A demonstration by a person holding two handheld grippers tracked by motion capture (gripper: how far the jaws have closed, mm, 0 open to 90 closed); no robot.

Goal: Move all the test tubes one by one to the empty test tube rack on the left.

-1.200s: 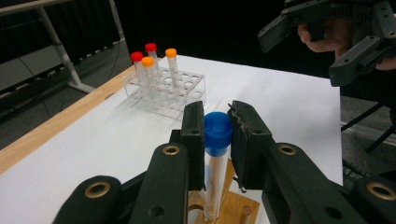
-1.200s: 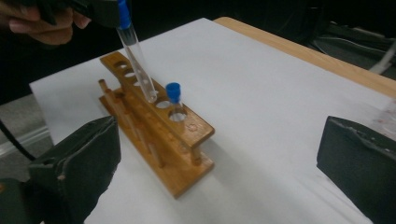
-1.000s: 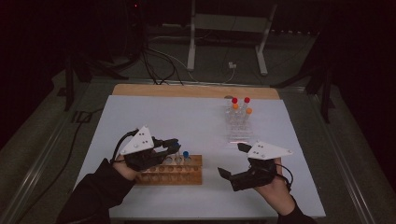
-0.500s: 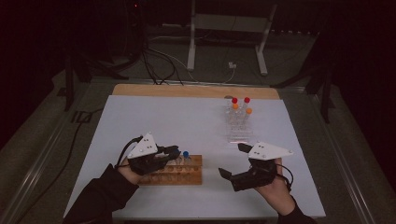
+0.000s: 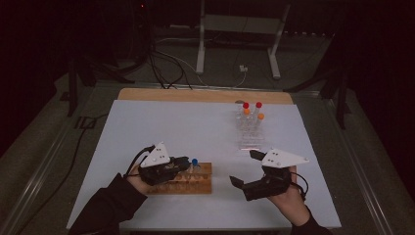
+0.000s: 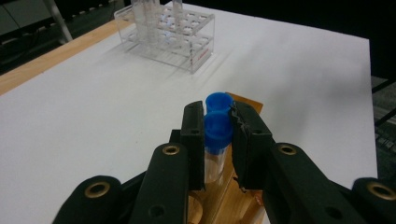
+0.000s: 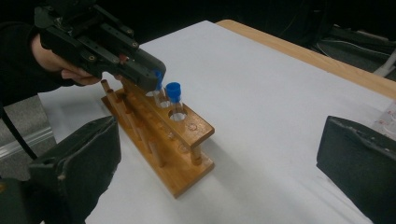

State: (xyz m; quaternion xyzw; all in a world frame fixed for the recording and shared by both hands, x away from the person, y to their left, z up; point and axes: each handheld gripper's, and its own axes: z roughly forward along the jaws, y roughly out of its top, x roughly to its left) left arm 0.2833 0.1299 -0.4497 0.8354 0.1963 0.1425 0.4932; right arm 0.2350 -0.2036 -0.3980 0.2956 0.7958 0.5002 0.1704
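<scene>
My left tongs (image 6: pixel 218 128) are clamped on a clear tube with a blue cap (image 6: pixel 217 132). The black jaws press on the cap from both sides. In the left gripper view, the tube stands upright with its lower end down in a brown wooden rack (image 6: pixel 233 196). A second clear tube with a blue cap (image 6: pixel 218 101) stands in the same rack, just past the first one, at twelve o'clock from it.

In the high view, the wooden rack (image 5: pixel 193 180) sits near the front of the white bench (image 5: pixel 195 127), at about seven o'clock from the middle. My left tongs (image 5: pixel 182 164) are right above it.

My right tongs (image 5: pixel 243 169) hang above the bench at about five o'clock from the middle, at three o'clock from the rack. Their jaws are wide apart with nothing between them.

A clear plastic rack (image 5: pixel 250 128) stands at about two o'clock from the middle. It holds tubes with red and orange caps (image 5: pixel 253 110).
</scene>
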